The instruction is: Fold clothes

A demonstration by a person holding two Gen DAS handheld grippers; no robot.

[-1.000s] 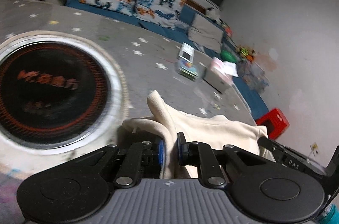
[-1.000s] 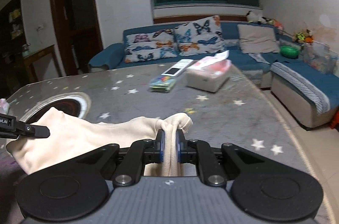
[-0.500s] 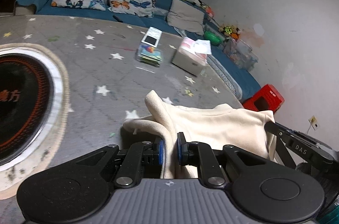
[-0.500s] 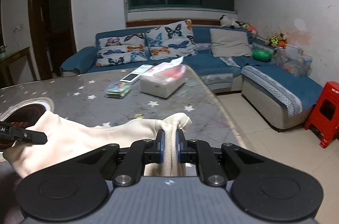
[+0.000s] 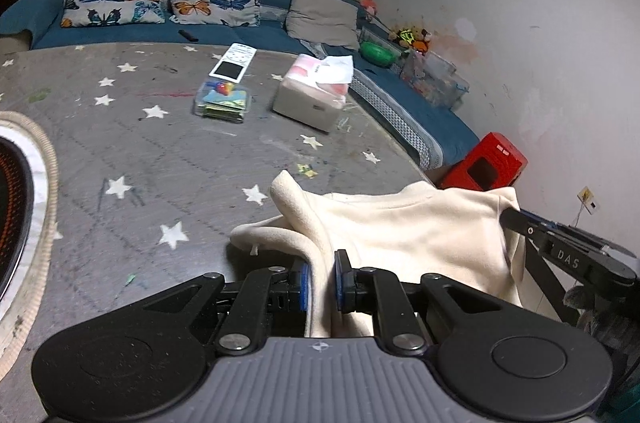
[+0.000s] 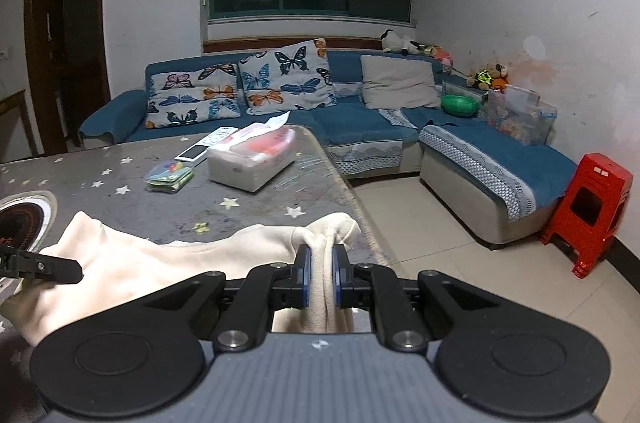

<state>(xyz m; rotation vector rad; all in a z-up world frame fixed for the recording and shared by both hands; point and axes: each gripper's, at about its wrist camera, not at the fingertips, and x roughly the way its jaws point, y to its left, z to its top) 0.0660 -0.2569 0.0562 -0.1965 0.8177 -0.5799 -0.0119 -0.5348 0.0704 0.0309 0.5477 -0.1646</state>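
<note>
A cream fleece garment (image 5: 408, 235) hangs stretched between my two grippers over the near right corner of the grey star-patterned table (image 5: 160, 151). My left gripper (image 5: 321, 281) is shut on one bunched edge of it. The right gripper (image 6: 321, 277) is shut on the opposite edge, near the table's right rim. In the right wrist view the same garment (image 6: 132, 263) spreads to the left, where a tip of the left gripper (image 6: 48, 269) shows. The right gripper's arm (image 5: 568, 255) appears at the right of the left wrist view.
On the table stand a tissue box (image 6: 252, 159), a clear case of colourful items (image 6: 170, 177) and a white remote (image 5: 234, 63). A round black hob (image 6: 20, 219) is set in the table at the left. A blue sofa (image 6: 360, 127) and a red stool (image 6: 592, 211) stand beyond.
Both grippers have carried the garment to the right along the table, toward its right edge. The hob has slid out to the left of view. Both grips stay the same.
</note>
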